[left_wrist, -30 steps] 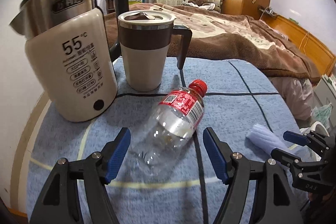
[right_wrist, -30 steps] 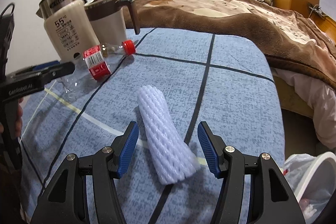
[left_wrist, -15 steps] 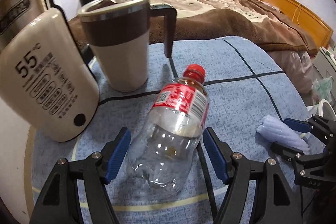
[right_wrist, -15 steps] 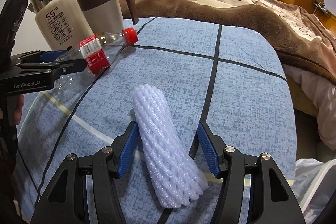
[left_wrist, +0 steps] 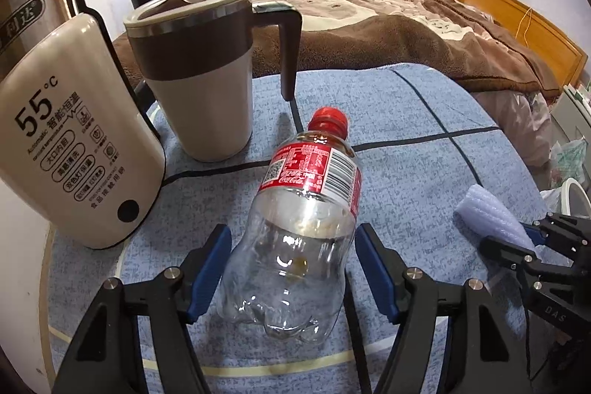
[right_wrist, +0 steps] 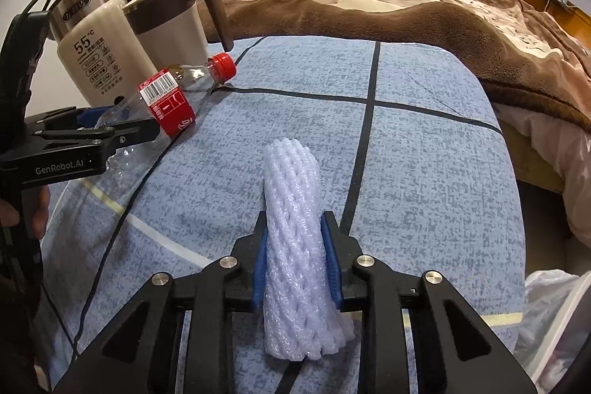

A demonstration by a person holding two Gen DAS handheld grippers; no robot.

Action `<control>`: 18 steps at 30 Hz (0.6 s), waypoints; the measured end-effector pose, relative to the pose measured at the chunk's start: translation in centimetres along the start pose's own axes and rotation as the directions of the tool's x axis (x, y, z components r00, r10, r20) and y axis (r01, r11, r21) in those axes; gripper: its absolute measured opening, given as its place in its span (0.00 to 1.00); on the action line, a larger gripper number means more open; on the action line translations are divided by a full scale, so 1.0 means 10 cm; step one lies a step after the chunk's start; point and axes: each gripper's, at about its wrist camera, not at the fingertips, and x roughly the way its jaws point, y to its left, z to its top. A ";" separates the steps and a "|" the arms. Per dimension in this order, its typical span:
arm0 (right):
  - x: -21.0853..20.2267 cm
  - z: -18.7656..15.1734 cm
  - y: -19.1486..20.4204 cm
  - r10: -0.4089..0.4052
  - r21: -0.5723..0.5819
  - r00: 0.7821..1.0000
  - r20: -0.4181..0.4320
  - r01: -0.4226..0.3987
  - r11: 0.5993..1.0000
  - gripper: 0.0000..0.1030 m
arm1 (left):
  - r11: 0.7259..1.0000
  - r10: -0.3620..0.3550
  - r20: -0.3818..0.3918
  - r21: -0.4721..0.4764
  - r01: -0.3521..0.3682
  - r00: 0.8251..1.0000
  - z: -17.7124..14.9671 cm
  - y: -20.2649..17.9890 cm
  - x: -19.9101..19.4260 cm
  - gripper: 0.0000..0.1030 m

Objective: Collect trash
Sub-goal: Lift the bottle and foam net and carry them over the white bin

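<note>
An empty clear plastic bottle [left_wrist: 303, 231] with a red label and red cap lies on the blue cloth-covered table [left_wrist: 406, 120], cap pointing away. My left gripper [left_wrist: 293, 264] is open, its blue pads on either side of the bottle's lower body, close to it. The bottle also shows in the right wrist view [right_wrist: 173, 95]. A white foam net sleeve [right_wrist: 295, 239] lies on the cloth. My right gripper [right_wrist: 295, 261] is shut on the sleeve, pads pressing both its sides. The sleeve also shows in the left wrist view [left_wrist: 491, 220].
A cream electric kettle [left_wrist: 62, 135] and a lidded cream-and-brown mug [left_wrist: 207, 69] stand just behind the bottle at the left. A bin lined with a plastic bag [right_wrist: 561, 320] sits beyond the table's right edge. A bed with a brown blanket [right_wrist: 406, 2] lies behind.
My right gripper has closed on the foam sleeve. My left gripper has moved forward so the bottle's lower body now sits between its open pads.
</note>
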 end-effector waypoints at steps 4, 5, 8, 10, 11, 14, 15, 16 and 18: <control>-0.03 -0.01 0.02 0.007 -0.002 1.000 0.012 -0.007 1.000 0.23 | 1.000 -0.006 0.008 0.005 0.006 1.000 -0.04 -0.06 -0.04 0.69; -0.04 -0.01 0.03 0.009 -0.001 1.000 0.016 -0.009 1.000 0.23 | 1.000 -0.007 0.018 0.000 0.007 1.000 -0.06 -0.07 -0.07 0.68; -0.10 -0.02 0.03 0.016 0.006 0.999 0.036 -0.016 1.000 0.23 | 1.000 -0.019 0.035 -0.003 0.019 0.999 -0.08 -0.11 -0.14 0.67; -0.15 -0.03 0.03 0.016 0.012 0.999 0.049 -0.017 1.000 0.23 | 1.000 -0.024 0.039 0.001 0.024 0.999 -0.11 -0.16 -0.17 0.67; -0.17 -0.04 0.02 0.017 0.017 0.998 0.053 -0.018 1.000 0.23 | 1.000 -0.022 0.042 0.002 0.022 0.999 -0.12 -0.18 -0.18 0.67; -0.25 -0.08 0.01 0.019 0.028 0.998 0.067 -0.021 0.999 0.23 | 0.999 -0.032 0.039 -0.003 0.032 0.999 -0.17 -0.24 -0.19 0.67; -0.27 -0.09 0.01 0.021 0.031 0.997 0.069 -0.023 0.999 0.23 | 0.999 -0.032 0.045 -0.011 0.032 0.998 -0.19 -0.25 -0.21 0.67; -0.30 -0.10 0.00 0.023 0.034 0.997 0.075 -0.025 0.999 0.23 | 0.999 -0.037 0.044 -0.012 0.038 0.998 -0.21 -0.27 -0.22 0.67; -0.37 -0.13 -0.01 0.023 0.039 0.996 0.088 -0.026 0.999 0.23 | 0.998 -0.051 0.067 -0.024 0.053 0.996 -0.24 -0.30 -0.29 0.66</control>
